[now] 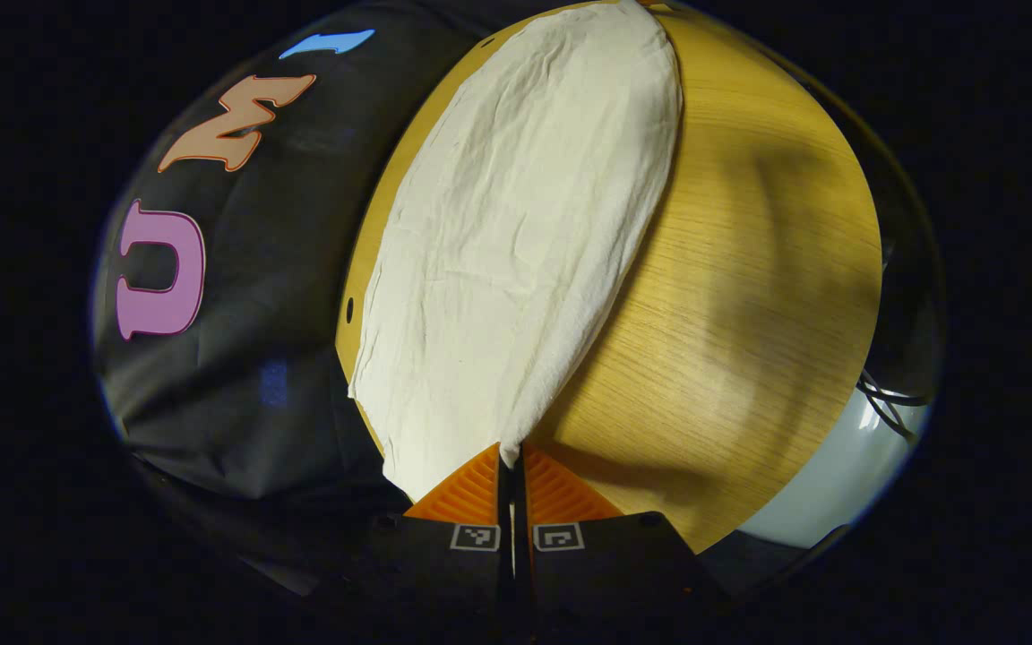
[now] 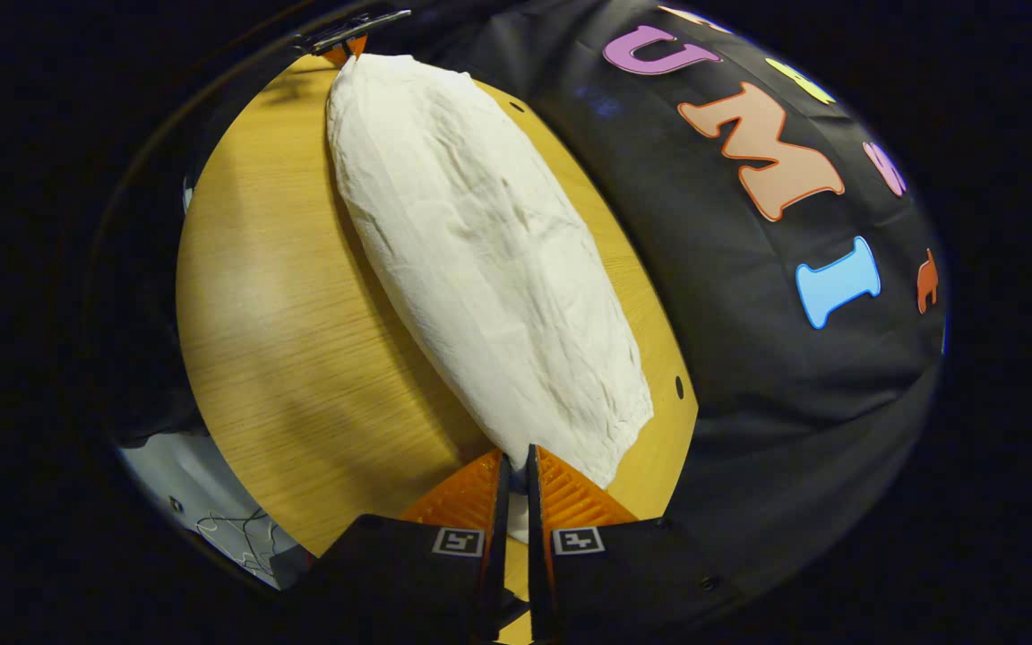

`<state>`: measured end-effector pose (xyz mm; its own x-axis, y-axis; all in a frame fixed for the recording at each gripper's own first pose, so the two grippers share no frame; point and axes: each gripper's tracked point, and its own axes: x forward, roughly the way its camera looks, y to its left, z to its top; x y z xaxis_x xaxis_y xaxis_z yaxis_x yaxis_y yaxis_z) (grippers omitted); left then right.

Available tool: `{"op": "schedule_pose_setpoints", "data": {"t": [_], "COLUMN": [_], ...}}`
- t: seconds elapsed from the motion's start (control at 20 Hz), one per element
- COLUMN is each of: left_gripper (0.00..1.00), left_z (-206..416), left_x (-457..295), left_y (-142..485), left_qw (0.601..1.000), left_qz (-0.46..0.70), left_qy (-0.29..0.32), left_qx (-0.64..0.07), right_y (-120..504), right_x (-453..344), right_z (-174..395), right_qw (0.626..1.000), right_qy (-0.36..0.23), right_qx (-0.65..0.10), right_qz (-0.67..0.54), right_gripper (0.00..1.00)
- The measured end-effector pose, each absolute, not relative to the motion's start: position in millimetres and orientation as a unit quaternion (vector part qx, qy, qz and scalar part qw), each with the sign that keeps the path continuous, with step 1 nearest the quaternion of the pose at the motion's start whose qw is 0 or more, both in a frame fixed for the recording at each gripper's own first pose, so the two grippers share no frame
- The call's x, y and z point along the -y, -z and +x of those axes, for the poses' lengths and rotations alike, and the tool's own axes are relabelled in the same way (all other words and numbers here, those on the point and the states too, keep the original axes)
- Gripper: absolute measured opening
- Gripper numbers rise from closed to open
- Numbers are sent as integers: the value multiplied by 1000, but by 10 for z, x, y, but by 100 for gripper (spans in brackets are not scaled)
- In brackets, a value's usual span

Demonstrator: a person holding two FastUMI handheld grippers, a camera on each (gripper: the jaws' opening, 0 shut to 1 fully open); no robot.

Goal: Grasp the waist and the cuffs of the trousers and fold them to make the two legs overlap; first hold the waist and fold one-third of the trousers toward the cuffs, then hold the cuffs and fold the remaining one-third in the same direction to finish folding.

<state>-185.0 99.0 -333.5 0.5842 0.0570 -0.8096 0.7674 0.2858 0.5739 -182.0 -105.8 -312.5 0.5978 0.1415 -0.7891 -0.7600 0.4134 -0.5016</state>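
Cream-white trousers [image 1: 516, 242] lie stretched lengthwise on a round wooden table [image 1: 749, 296], the legs laid over each other into one long band. My left gripper [image 1: 512, 459] is shut on a corner of one end of the trousers, at the bottom of the left gripper view. In the right gripper view the same trousers [image 2: 489, 260] run away from my right gripper [image 2: 514, 459], which is shut on the near end's corner. The left gripper [image 2: 348, 43] also shows far off there, pinching the far end. Which end is the waist I cannot tell.
The black cloth wall [image 1: 238, 313] hangs close behind the table's far rim. Small holes [image 2: 679, 387] mark the tabletop near its edge. A pale floor with dark cables [image 1: 883, 408] lies beyond the table's open side. Bare wood [image 2: 283, 313] spreads beside the trousers.
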Motion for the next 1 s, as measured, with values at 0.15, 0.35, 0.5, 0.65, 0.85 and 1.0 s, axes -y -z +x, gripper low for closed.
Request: {"op": "schedule_pose_setpoints", "data": {"t": [0.15,0.35,0.5,0.65,0.85,1.0], "left_gripper": [0,0,0,0,0,0], "left_z": [-1704,-1404,-1045,-759,-344,-67], "left_x": [-1012,-1025,-981,-961,-925,-941], "left_y": [3164,2835,2483,2283,2255,2231], "left_qw": [713,723,733,737,757,767], "left_qz": [545,555,566,576,557,549], "left_qy": [229,193,159,148,151,153], "left_qx": [-378,-363,-343,-322,-308,-294], "right_y": [2974,2782,2582,2429,2236,2139], "right_x": [1046,1057,1072,1079,1037,971], "right_z": [-1651,-1363,-1028,-759,-395,-172], "right_qw": [787,806,830,841,857,863], "right_qy": [-280,-270,-257,-240,-194,-171], "right_qx": [-320,-288,-262,-248,-241,-236], "right_qz": [-447,-441,-421,-417,-413,-413], "right_gripper": [13,12,13,13,13,13]}}
